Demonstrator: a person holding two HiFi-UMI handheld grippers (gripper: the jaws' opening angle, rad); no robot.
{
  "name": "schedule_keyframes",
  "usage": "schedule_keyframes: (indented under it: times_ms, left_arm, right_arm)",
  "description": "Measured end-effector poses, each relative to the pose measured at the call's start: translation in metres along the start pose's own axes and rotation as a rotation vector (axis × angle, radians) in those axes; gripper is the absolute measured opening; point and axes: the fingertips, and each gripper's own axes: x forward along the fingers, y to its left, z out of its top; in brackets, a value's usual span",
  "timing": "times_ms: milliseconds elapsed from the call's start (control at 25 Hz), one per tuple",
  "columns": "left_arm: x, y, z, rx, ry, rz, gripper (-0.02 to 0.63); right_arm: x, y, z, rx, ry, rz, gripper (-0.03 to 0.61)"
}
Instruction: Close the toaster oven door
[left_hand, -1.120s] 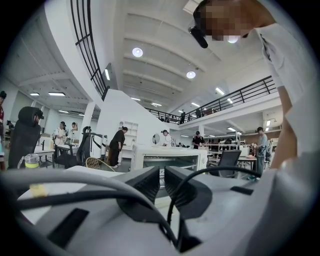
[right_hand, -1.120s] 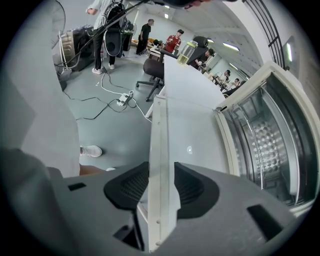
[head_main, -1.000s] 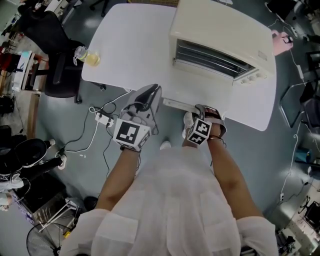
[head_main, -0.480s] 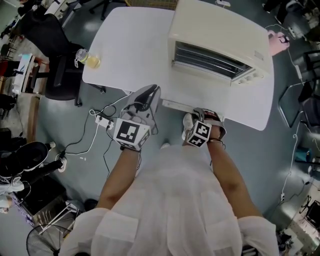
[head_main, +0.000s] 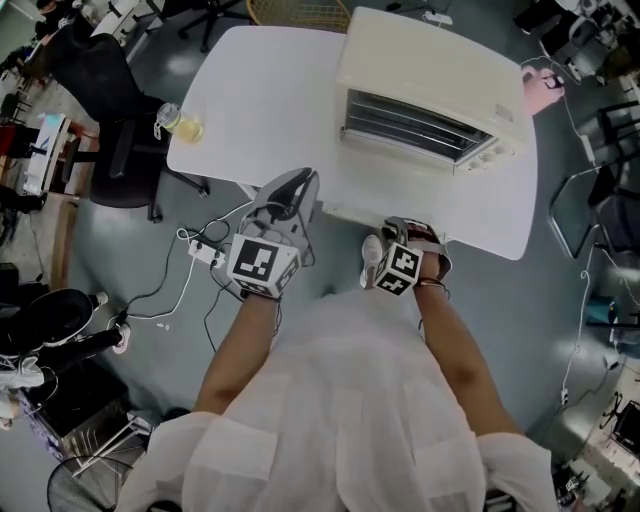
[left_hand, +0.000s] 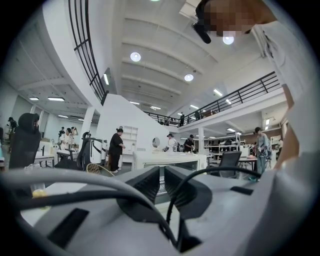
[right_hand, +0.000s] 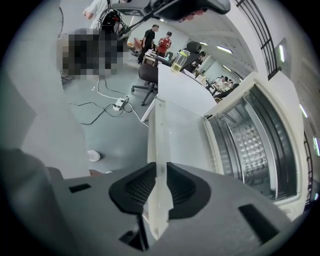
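Closing on the handle (right_hand: 156, 142) of the toaster oven door (right_hand: 182, 132), the right gripper's (right_hand: 156, 176) jaws had a pad against each side of that pale strip. Ahead of them the door lay dropped open, and the toaster oven's (right_hand: 252, 140) wire-racked cavity stood off to their right. The left gripper's (left_hand: 161, 176) jaws sat almost together with nothing between them, left of the right jaws and apart from the door. The oven stood well beyond their tips, on the white table (head_main: 260, 90), and a cup (head_main: 185, 122) of yellow liquid sat farther to their left.
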Motion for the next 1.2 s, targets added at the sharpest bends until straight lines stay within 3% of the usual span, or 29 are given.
schedule_keyframes:
  times_ms: [520,1200]
  left_arm:
    - [-0.013,-0.007,0.018,0.020,-0.029,-0.004,0.020]
    - [-0.008,-0.012,0.030,0.042,-0.043,-0.005,0.020]
  right_arm:
    - [-0.034,-0.018,0.009,-0.037,-0.006,-0.066,0.035]
    - [-0.070,-0.061,0.019,-0.040,-0.034,-0.174,0.029]
